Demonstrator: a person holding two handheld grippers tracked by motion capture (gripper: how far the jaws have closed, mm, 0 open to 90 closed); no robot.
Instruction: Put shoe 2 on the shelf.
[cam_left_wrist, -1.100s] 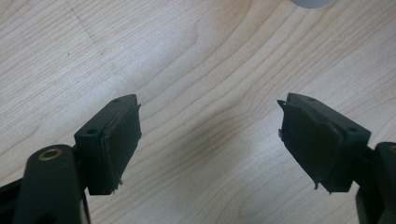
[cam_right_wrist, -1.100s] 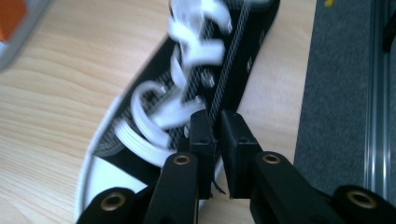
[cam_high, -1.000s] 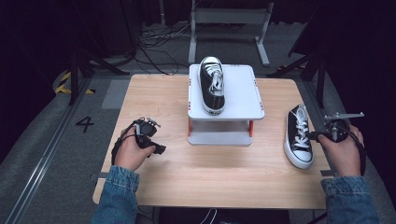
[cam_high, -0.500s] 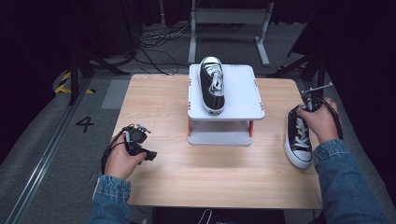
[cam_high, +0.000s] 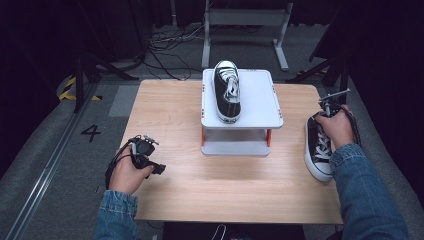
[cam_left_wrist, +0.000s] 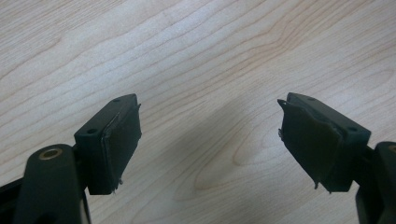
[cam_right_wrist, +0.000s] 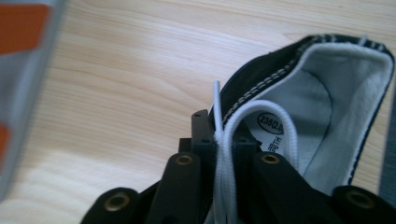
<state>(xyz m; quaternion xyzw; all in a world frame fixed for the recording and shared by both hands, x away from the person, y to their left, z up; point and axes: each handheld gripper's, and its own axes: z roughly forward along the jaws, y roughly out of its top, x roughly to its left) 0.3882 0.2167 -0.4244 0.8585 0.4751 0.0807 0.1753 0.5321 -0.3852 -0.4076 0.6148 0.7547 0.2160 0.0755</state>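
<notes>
One black-and-white sneaker (cam_high: 227, 92) lies on top of the white raised stand (cam_high: 260, 100), toe pointing away from me. Its mate, the second sneaker (cam_high: 317, 150), rests on the table at the right edge. My right gripper (cam_high: 325, 112) is at that sneaker's heel opening. In the right gripper view it (cam_right_wrist: 219, 135) is shut on the sneaker's black collar (cam_right_wrist: 322, 93), with a white lace (cam_right_wrist: 224, 154) caught between the jaws. My left gripper (cam_high: 152, 162) hovers low over the near left of the table (cam_high: 170, 115), and in its own view it (cam_left_wrist: 210, 140) is open with bare wood beneath.
The stand has orange legs (cam_high: 269, 137) and a lower shelf (cam_high: 235, 147); its blurred edge (cam_right_wrist: 23, 70) sits left of my right gripper. Cables and metal frame legs (cam_high: 245, 20) lie on the floor behind the table. A "4" mark (cam_high: 90, 132) is on the floor at left.
My right hand moved in from the table's right edge to the sneaker's heel opening and shut on the collar. My left hand drew back toward the near edge.
</notes>
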